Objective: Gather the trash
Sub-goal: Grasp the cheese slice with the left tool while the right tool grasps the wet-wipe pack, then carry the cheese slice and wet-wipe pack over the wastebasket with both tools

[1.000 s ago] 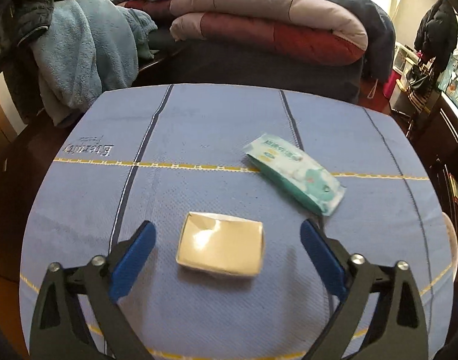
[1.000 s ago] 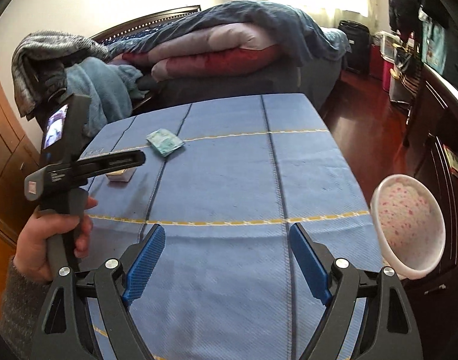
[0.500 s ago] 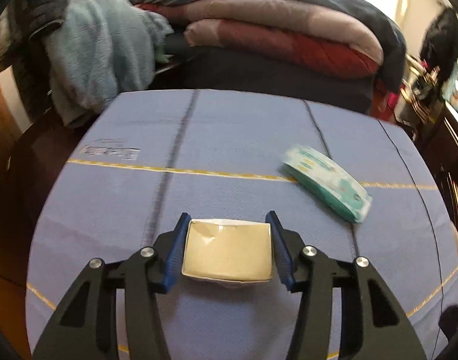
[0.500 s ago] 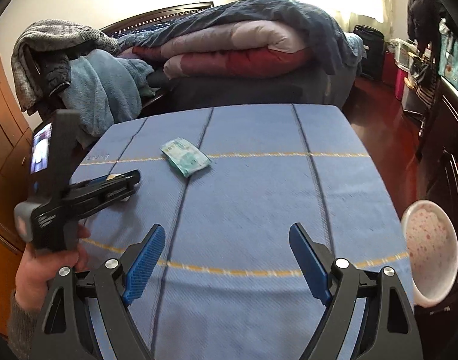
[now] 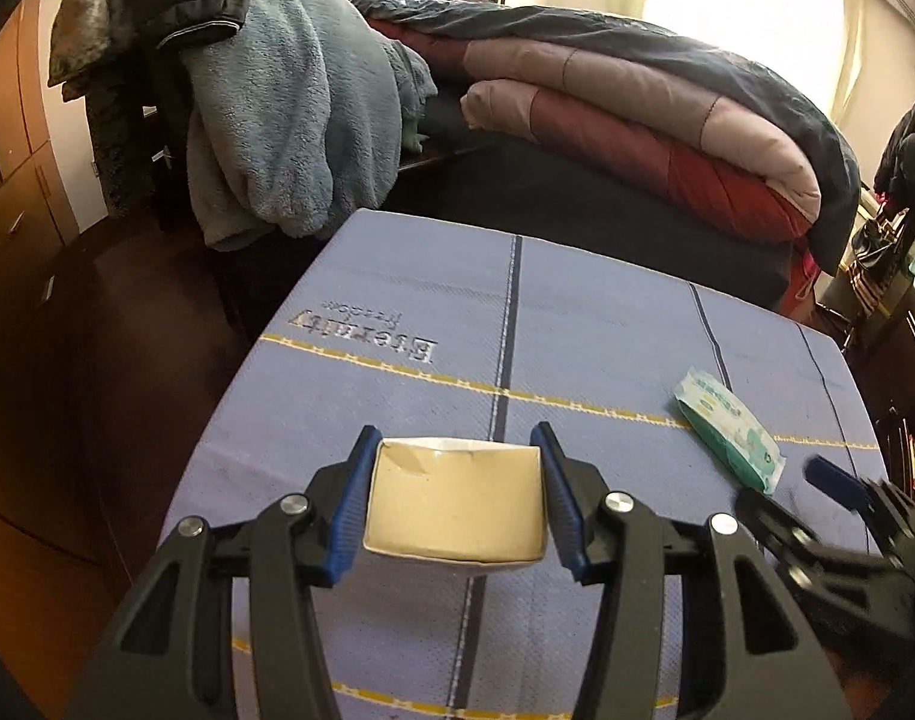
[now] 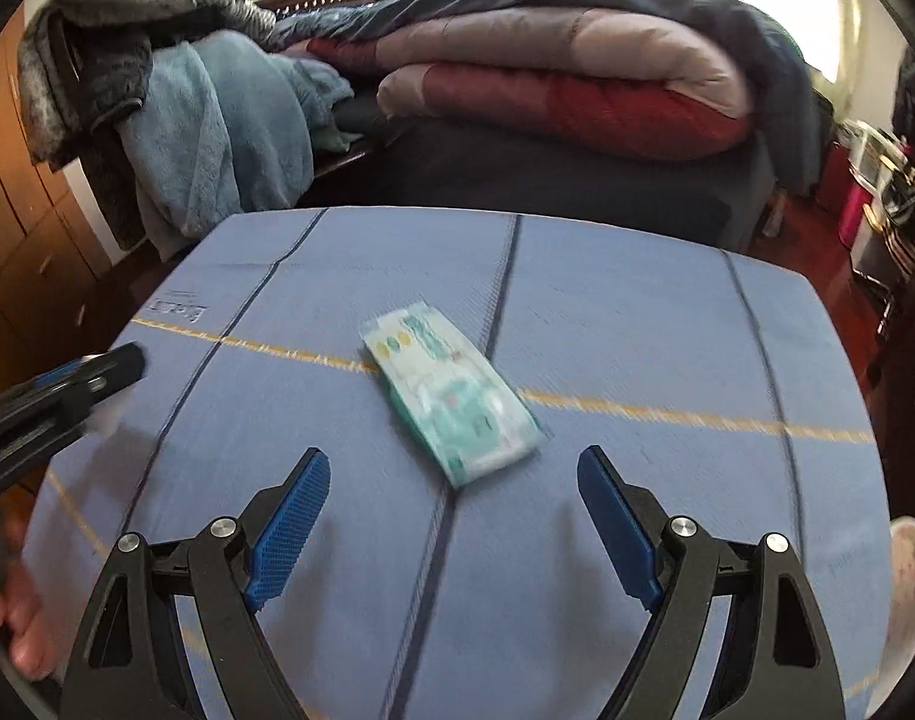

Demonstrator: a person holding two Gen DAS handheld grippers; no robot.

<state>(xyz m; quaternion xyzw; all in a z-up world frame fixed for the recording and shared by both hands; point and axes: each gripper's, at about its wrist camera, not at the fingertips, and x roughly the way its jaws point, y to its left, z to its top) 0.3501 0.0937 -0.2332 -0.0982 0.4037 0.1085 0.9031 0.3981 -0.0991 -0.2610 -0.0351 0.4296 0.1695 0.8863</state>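
Observation:
A small cream-coloured box (image 5: 455,504) with a dented corner sits between the blue pads of my left gripper (image 5: 455,501), which is shut on it and holds it just above the blue cloth (image 5: 577,330). A pale green wipes packet (image 6: 451,399) lies flat on the cloth; the left wrist view shows the same wipes packet (image 5: 730,427) at the right. My right gripper (image 6: 451,525) stands open just short of the packet, nothing between its fingers. Its blurred tip (image 5: 832,477) shows at the right of the left wrist view.
The blue cloth (image 6: 637,324) covers a table whose edges drop off left and far. Behind it a bed carries folded quilts (image 6: 547,72) and a blue fleece (image 6: 217,120). A pink-speckled white bin (image 6: 907,600) stands at the lower right. A hand (image 6: 19,618) holds the left gripper.
My left gripper closed on the cream box and carried it left, lifting it slightly. My right gripper swung left across the table and now faces the wipes packet, still open.

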